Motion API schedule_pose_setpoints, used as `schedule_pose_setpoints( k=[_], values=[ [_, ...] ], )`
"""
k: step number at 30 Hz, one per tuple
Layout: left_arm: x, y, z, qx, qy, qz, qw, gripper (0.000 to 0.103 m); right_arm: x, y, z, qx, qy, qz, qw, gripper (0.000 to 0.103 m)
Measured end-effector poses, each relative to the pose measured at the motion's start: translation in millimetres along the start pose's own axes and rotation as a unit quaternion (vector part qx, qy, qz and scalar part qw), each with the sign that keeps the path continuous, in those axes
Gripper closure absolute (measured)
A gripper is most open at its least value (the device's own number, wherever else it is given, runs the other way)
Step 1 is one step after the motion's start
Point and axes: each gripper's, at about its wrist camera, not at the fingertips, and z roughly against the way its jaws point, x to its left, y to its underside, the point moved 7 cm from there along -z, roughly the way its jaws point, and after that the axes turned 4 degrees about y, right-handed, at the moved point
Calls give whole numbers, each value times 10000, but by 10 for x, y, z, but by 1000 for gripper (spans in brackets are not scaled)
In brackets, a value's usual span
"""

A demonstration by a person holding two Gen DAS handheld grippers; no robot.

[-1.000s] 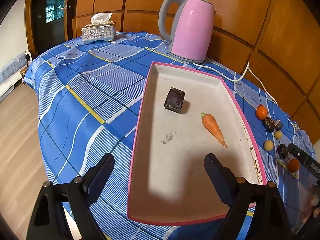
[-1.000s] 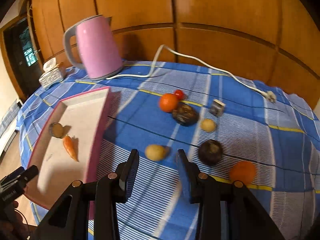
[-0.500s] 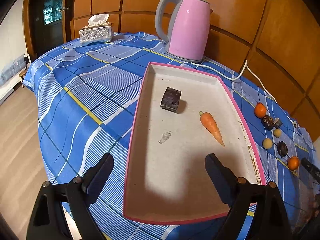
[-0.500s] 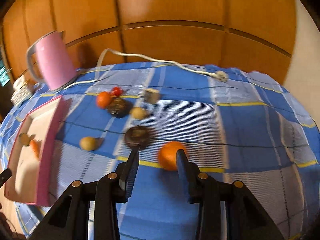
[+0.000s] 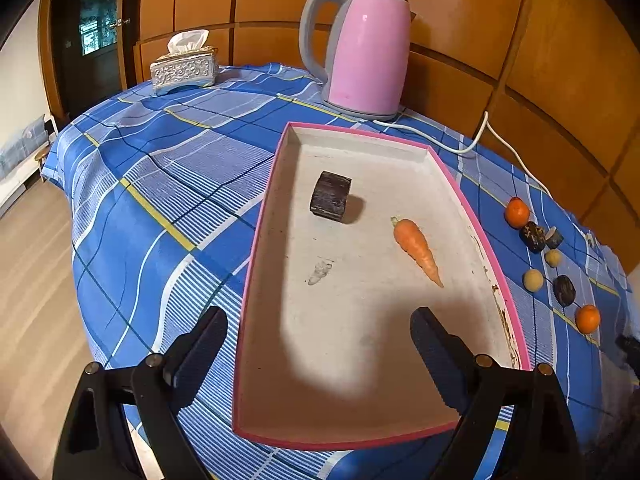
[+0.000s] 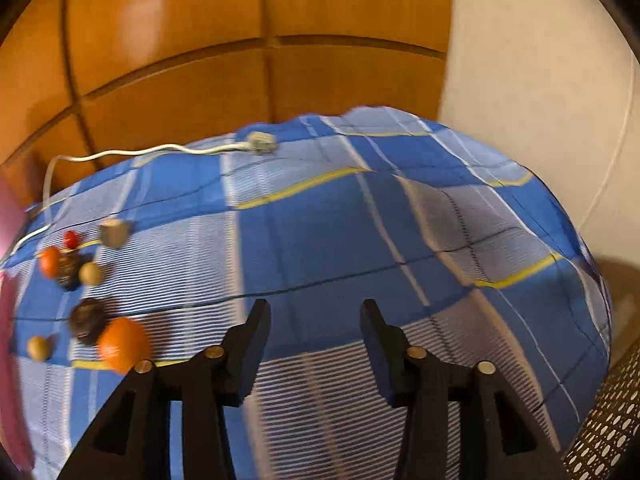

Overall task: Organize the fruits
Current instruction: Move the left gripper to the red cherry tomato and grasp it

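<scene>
A pink-rimmed tray (image 5: 262, 216) lies on the blue checked tablecloth. In it are a carrot (image 5: 418, 249) and a dark brown block (image 5: 330, 196). My left gripper (image 5: 316, 340) is open and empty above the tray's near end. Several loose fruits lie right of the tray: two oranges (image 5: 516, 212) (image 5: 587, 319), dark round fruits (image 5: 564, 290) and pale round ones (image 5: 533, 279). In the blurred right wrist view my right gripper (image 6: 316, 328) is open and empty over bare cloth. An orange (image 6: 122, 344), a dark fruit (image 6: 86, 321) and other fruits lie to its left.
A pink kettle (image 5: 366, 50) stands behind the tray, its white cord (image 5: 472, 146) trailing along the wall to a plug (image 6: 260, 143). A tissue box (image 5: 184, 68) sits at the far left. The table edge drops off to the right (image 6: 600, 280), beside a perforated basket (image 6: 612, 432).
The right gripper has swung to the right, past the orange, so the fruits now lie at its left. The left gripper has drawn back slightly from the tray.
</scene>
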Motion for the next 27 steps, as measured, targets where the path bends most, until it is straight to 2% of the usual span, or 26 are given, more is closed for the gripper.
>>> schedule_pose_setpoints(
  k=[6, 7, 9, 15, 21, 27],
  values=[
    [-69, -13, -3, -4, 38, -142, 9999, 9, -168, 128, -212, 228, 252, -220, 9992, 53],
    [-85, -22, 2, -16, 39, -183, 9998, 9, -175, 164, -260, 310, 252, -249, 9989, 52],
    [-141, -56, 18, -47, 139, -271, 9995, 9, -190, 198, -263, 191, 360, -202, 9990, 44],
    [-471, -206, 92, -140, 532, -688, 9961, 9, -198, 236, -294, 146, 413, -250, 9987, 38],
    [-1025, -287, 94, 35, 1151, -1331, 9844, 9, -180, 229, -321, 120, 411, -257, 9988, 36],
    [-1501, -372, -24, 394, 1644, -1507, 9740, 23, -168, 221, -348, 110, 400, -252, 9988, 35]
  ],
)
